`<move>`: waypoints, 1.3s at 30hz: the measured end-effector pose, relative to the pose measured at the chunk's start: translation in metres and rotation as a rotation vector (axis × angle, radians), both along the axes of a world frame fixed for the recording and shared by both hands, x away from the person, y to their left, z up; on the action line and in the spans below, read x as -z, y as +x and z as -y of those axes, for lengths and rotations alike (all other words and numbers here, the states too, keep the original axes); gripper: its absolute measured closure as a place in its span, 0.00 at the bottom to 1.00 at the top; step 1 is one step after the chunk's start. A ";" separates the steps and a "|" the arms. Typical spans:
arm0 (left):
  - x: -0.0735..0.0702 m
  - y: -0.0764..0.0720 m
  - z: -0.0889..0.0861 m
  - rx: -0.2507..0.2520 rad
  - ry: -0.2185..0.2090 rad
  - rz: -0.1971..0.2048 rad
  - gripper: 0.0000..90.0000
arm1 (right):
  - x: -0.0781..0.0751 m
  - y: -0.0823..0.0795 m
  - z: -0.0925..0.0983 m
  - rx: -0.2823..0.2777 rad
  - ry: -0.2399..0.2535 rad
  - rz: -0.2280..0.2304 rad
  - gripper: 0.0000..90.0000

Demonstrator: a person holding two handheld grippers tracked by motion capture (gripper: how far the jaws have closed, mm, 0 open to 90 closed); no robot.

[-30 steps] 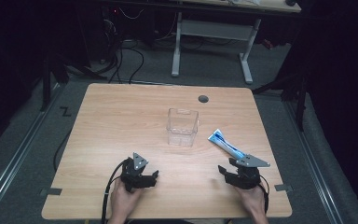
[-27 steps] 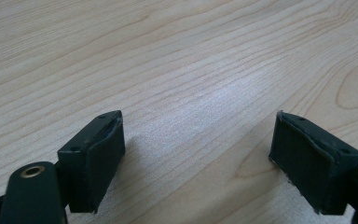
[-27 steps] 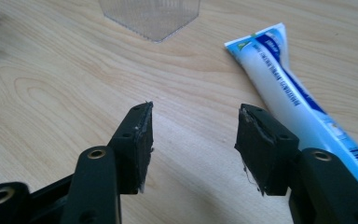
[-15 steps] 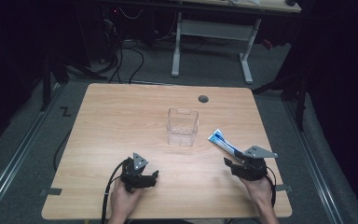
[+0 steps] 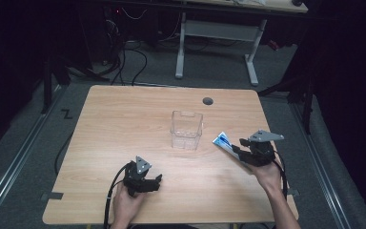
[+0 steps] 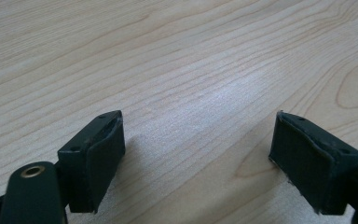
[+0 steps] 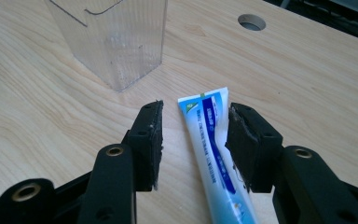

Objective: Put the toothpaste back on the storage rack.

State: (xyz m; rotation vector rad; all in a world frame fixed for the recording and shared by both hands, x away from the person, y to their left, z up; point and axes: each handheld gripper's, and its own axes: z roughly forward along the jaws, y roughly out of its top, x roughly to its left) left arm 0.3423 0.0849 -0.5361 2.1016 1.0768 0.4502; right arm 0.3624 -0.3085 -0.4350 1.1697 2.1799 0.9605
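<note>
The flat white-and-blue plastic toothpaste tube (image 7: 213, 154) lies between the right gripper (image 7: 195, 140) jaws – just closing in, one side not yet pressing; left gripper (image 6: 198, 158) jaws gape open.

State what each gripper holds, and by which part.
Left gripper: nothing, jaws open. Right gripper: closing around the toothpaste tube near its flat end; a firm grip cannot be told.

A light wooden table with rounded corners (image 5: 124, 124) carries a clear, square-sided plastic container (image 5: 186, 129), standing upright near its middle. A round cable hole (image 5: 208, 101) sits in the far part of the top, beyond the container.
</note>
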 end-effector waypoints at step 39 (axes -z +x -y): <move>0.000 0.000 0.000 0.002 0.000 0.000 0.20 | 0.053 0.087 -0.022 0.013 -0.268 -0.377 0.56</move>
